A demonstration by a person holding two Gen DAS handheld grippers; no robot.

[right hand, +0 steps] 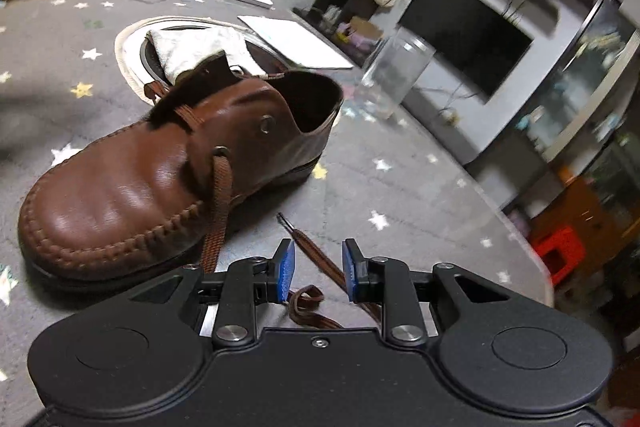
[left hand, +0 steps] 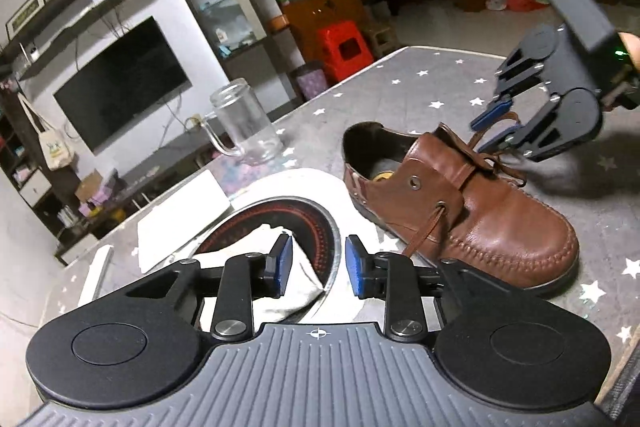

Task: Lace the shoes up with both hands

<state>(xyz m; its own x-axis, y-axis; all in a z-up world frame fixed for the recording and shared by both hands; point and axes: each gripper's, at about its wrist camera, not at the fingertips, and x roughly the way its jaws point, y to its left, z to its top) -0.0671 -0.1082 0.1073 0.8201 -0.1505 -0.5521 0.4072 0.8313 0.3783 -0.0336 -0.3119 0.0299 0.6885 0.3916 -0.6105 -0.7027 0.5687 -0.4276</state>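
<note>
A brown leather shoe (left hand: 472, 211) lies on the grey star-patterned tablecloth; it also shows in the right wrist view (right hand: 132, 179). A brown lace (left hand: 426, 231) runs through its lower eyelets; the upper eyelet (left hand: 414, 183) is empty. My left gripper (left hand: 318, 265) is open and empty, just left of the shoe's near lace end. My right gripper (right hand: 318, 269) is open above the other lace end (right hand: 320, 255), which lies loose on the cloth between its fingers. The right gripper also shows in the left wrist view (left hand: 492, 127) beyond the shoe.
A round plate (left hand: 320, 219) with a white cloth (left hand: 296, 267) on it sits left of the shoe. A glass mug (left hand: 244, 123) and a flat white board (left hand: 180, 223) stand behind. The table edge (right hand: 520, 239) runs along the right.
</note>
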